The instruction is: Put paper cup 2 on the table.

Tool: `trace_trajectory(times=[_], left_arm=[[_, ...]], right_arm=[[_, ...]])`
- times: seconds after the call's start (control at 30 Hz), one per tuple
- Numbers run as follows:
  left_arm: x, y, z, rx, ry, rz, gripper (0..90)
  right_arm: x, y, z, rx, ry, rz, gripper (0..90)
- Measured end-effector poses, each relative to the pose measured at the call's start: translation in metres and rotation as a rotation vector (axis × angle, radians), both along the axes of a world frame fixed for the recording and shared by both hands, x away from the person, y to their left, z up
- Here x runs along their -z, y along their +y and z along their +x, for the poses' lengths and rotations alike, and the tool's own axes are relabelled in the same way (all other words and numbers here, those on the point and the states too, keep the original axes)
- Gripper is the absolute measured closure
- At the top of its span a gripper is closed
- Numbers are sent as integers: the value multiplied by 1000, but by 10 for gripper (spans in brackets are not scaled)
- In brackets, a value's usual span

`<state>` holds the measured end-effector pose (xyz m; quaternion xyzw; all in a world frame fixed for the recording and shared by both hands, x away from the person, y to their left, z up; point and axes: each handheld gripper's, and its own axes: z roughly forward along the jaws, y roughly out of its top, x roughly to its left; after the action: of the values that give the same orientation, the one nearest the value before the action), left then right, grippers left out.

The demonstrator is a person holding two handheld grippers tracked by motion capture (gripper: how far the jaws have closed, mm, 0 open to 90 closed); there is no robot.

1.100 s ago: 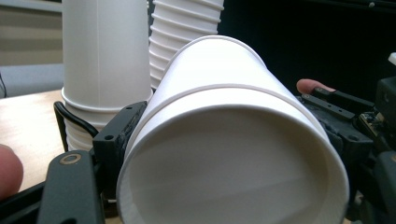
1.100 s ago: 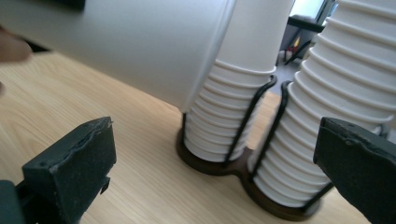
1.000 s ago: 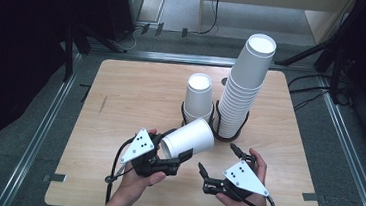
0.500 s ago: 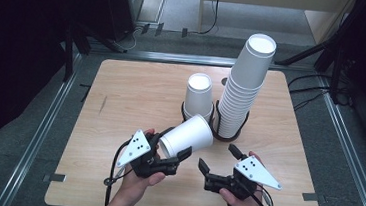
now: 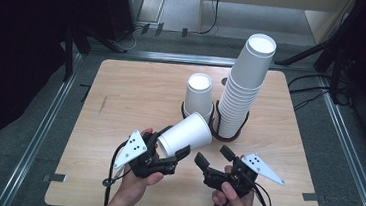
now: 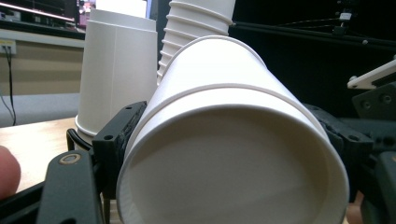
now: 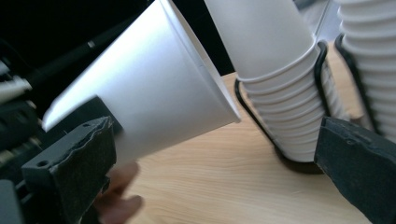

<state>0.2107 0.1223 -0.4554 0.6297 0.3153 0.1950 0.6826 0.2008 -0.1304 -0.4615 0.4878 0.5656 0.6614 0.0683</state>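
Two stacks of white paper cups, a tall stack [image 5: 244, 93] and a short stack [image 5: 199, 95], stand in black wire holders on the light wooden desk [image 5: 121, 97]. Near them, the left gripper [image 5: 179, 155] jaws clamp a single white paper cup [image 5: 185, 135], tilted above the desk. The right gripper [image 5: 212, 156] jaws stand open, empty, just beside.

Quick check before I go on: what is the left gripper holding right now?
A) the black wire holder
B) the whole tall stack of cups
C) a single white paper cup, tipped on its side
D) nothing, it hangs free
C: the left gripper is shut on one white paper cup lying tilted, while the tall stack stands apart in its holder.
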Motion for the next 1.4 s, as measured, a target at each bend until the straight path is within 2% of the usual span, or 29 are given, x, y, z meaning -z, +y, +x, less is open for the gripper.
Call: trace_trajectory(times=[0.13,0.33,0.47,0.63,0.8,1.03,1.4], left_arm=[[1,-1,0,-3,-8,-1,224],[2,-2,-1,-9,-15,-5,223],[4,-3,-1,-21,-33,11,223],[6,-6,-2,-20,-46,10,223],[7,-9,-3,-17,-53,13,222],[9,-14,-4,-14,-66,30,222],[11,-21,-7,8,-77,53,222]], right_arm=[[2,4,1,-8,52,106,0],[8,7,5,6,154,280,0],[10,8,6,7,218,387,0],[12,12,8,28,292,500,0],[10,16,9,55,335,564,0],[9,21,11,45,394,646,0],[8,29,19,12,422,691,0]])
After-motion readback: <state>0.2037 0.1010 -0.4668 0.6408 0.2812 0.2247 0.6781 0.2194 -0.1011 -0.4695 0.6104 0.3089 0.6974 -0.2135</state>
